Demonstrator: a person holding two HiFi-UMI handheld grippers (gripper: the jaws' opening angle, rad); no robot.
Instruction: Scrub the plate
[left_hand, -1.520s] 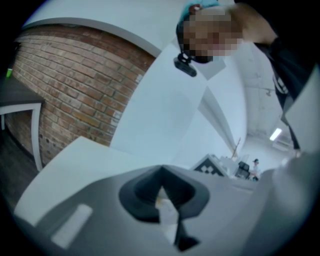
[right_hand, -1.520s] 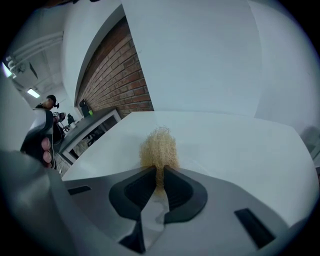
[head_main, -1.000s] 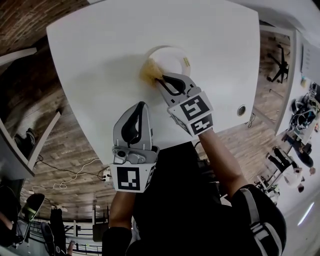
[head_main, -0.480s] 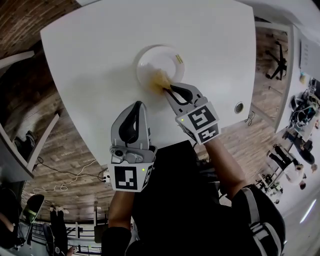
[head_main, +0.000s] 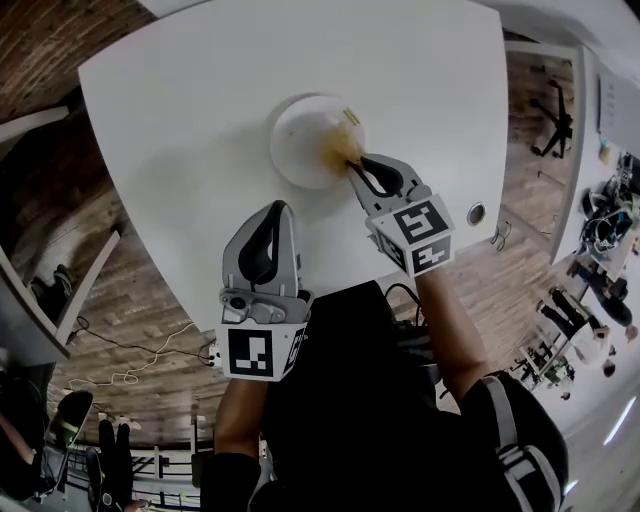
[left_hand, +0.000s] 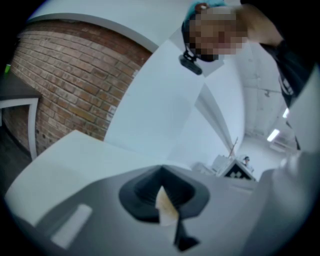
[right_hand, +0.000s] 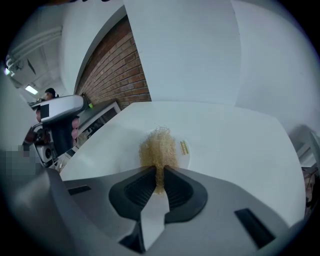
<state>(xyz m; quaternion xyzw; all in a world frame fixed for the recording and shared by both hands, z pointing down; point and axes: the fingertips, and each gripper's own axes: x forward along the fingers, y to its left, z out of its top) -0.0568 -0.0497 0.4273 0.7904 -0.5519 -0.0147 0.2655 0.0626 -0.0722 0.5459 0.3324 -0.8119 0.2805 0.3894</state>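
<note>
A white plate (head_main: 300, 140) lies on the white table (head_main: 200, 100). A golden mesh scrubber (head_main: 338, 150) rests on the plate's right part, and my right gripper (head_main: 353, 166) is shut on it from the near right. In the right gripper view the scrubber (right_hand: 158, 149) sticks out past the closed pads onto the plate (right_hand: 181, 158), with the right gripper (right_hand: 159, 176) just behind it. My left gripper (head_main: 278, 210) is held shut near the table's front edge, away from the plate, with nothing in it. The left gripper (left_hand: 165, 200) points up at a wall.
A small yellow label (head_main: 350, 117) sits at the plate's far right rim. A round cable hole (head_main: 476, 213) is in the table at the right. The table's front edge (head_main: 190, 290) runs over a wooden floor, and a brick wall (right_hand: 115, 75) stands behind.
My right gripper has dragged the scrubber across the plate from its left rim to its right part. The left gripper has stayed where it was.
</note>
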